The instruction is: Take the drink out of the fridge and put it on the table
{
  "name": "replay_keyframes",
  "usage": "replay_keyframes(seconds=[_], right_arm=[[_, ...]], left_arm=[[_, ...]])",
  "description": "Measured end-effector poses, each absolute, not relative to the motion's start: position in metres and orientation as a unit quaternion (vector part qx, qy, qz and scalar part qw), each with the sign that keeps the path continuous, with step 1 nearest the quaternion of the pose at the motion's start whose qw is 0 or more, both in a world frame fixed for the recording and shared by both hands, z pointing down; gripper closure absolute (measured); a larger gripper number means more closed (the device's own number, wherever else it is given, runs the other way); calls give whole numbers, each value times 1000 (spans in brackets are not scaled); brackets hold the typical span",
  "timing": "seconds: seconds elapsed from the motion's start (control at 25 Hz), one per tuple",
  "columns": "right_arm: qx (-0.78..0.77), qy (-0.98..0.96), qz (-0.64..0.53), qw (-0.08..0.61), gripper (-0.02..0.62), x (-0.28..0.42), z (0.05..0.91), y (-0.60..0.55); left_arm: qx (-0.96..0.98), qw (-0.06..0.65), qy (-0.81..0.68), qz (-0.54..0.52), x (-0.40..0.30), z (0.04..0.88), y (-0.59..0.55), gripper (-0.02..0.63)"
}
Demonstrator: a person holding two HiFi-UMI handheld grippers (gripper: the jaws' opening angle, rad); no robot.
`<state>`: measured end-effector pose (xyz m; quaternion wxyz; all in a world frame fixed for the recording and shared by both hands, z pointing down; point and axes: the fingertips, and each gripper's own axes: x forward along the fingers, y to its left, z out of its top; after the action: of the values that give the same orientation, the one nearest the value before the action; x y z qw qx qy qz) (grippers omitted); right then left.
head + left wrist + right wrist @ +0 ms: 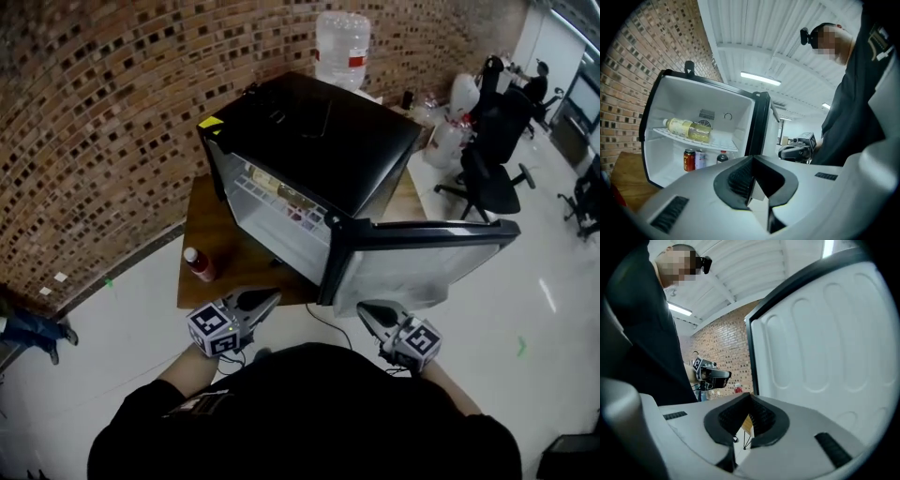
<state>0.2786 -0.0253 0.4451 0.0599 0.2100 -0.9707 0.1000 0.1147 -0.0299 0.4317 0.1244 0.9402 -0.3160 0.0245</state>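
The fridge (319, 141) stands on the wooden bench (208, 234) with its door (422, 267) swung wide. Inside the fridge a yellow drink bottle (688, 130) lies on the shelf (723, 144), with cans (689, 160) below. A red bottle (199, 264) stands beside the fridge. In front of the fridge, the left tool (267, 298) and right tool (367, 312) are both pinched narrow and empty.

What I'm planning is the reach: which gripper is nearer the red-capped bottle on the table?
Left. The left gripper is just right of the bottle; the right gripper is farther right, by the open fridge door.
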Motion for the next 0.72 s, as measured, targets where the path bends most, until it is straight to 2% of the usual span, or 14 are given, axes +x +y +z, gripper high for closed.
replay_keyframes(seconds=[0.28, 0.72], right_arm=[[270, -956, 108, 46, 589, 354, 435, -35], [270, -957, 78, 74, 592, 343, 449, -29]], left_arm=[[942, 127, -310, 26, 154, 427, -38, 614], [942, 134, -308, 16, 148, 426, -37, 614]])
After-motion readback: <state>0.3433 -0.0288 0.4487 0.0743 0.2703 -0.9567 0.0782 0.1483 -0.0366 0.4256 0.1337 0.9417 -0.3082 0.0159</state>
